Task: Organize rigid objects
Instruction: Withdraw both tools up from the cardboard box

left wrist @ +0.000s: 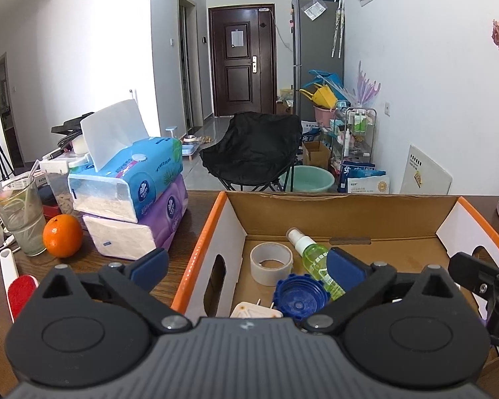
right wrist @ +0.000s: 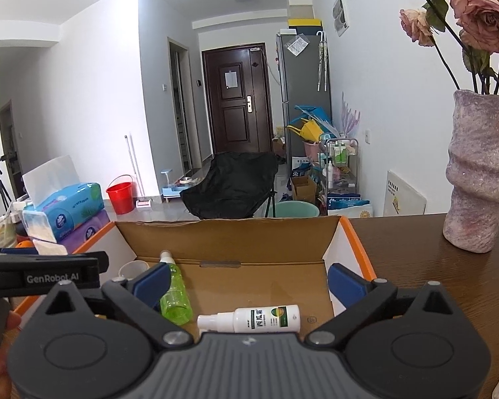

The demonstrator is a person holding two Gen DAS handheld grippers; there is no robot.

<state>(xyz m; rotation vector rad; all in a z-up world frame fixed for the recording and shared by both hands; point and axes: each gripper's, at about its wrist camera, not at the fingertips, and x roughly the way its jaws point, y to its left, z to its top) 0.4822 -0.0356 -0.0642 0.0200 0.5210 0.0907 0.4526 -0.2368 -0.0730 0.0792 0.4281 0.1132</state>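
Two handheld grippers hang over an orange-rimmed cardboard box [left wrist: 199, 242] on a dark wooden table [right wrist: 415, 266]. The left gripper [left wrist: 246, 267] stands with its blue-padded jaws spread wide and grips nothing; below it on the box floor lie a roll of tape [left wrist: 271, 263], a green spray bottle [left wrist: 314, 259], a blue screw cap [left wrist: 299, 297] and a white plug [left wrist: 256, 311]. The right gripper [right wrist: 248, 282] is likewise spread wide and empty, with a white spray bottle [right wrist: 249, 318] lying on its side on the box floor between and below its pads, apart from them. The green bottle lies just beside its left pad. Outside the box, to the left, sit two stacked tissue packs [left wrist: 139, 193], an orange [left wrist: 62, 236] and a drinking glass [left wrist: 18, 219]; a mottled vase [right wrist: 479, 173] of roses stands to the right.
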